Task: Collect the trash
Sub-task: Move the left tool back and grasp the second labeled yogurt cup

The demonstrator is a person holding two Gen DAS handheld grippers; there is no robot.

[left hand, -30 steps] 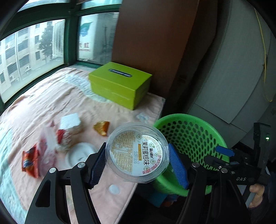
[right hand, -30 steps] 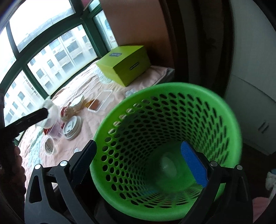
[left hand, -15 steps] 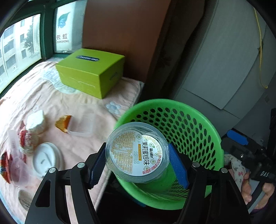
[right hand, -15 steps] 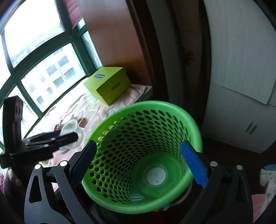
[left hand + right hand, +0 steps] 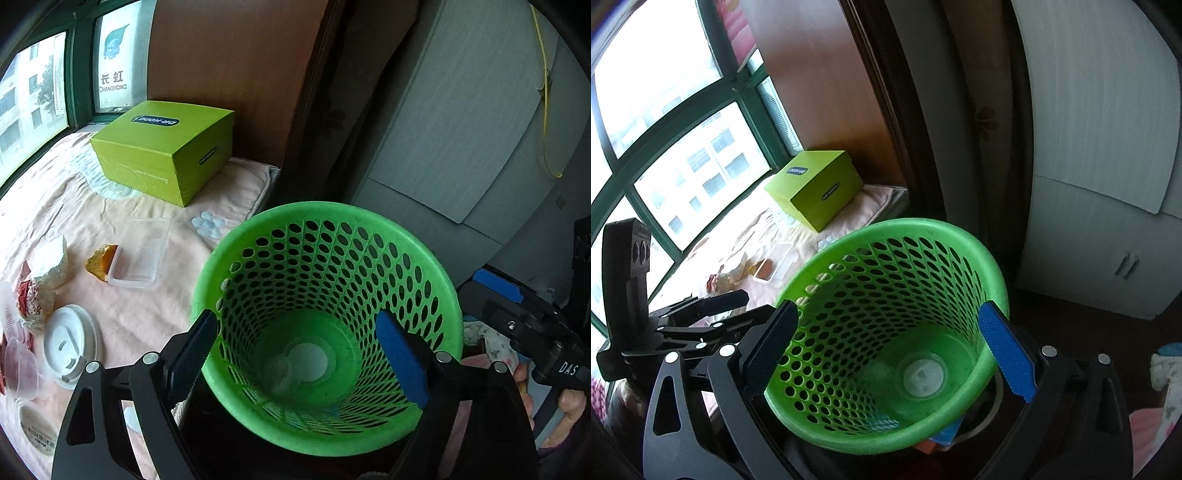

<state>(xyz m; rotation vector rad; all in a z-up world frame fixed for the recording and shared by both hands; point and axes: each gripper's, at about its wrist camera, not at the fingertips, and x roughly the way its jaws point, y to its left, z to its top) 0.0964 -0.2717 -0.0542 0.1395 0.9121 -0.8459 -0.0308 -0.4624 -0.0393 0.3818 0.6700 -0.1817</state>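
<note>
The left tongs (image 5: 295, 354) are pointing steeply down into the mouth of the green basket (image 5: 436, 280), their jaws having just been opening; they are now standing wide apart with nothing between them. The clear round cup (image 5: 281, 373) is lying at the bottom of the basket, a faint, see-through shape beside the pale disc at the centre of the basket floor. The right tongs (image 5: 886, 350) are also tilting down over the basket, their blue pads (image 5: 1006, 354) spread and sitting at either side of the rim; whether they are pressing on it I cannot tell. A person's hand (image 5: 570, 402) is showing at the right edge of the left view, wrapping the handle of the right tool.

The basket is perforated all round and is standing just beside the bed's edge. On the pink bedspread (image 5: 110, 206) more trash is lying: a clear rectangular tray (image 5: 138, 254), an orange wrapper (image 5: 99, 262) touching it, a white cup lid (image 5: 68, 345), and crumpled packets (image 5: 38, 280). A lime-green box (image 5: 162, 147) is sitting near the window.
</note>
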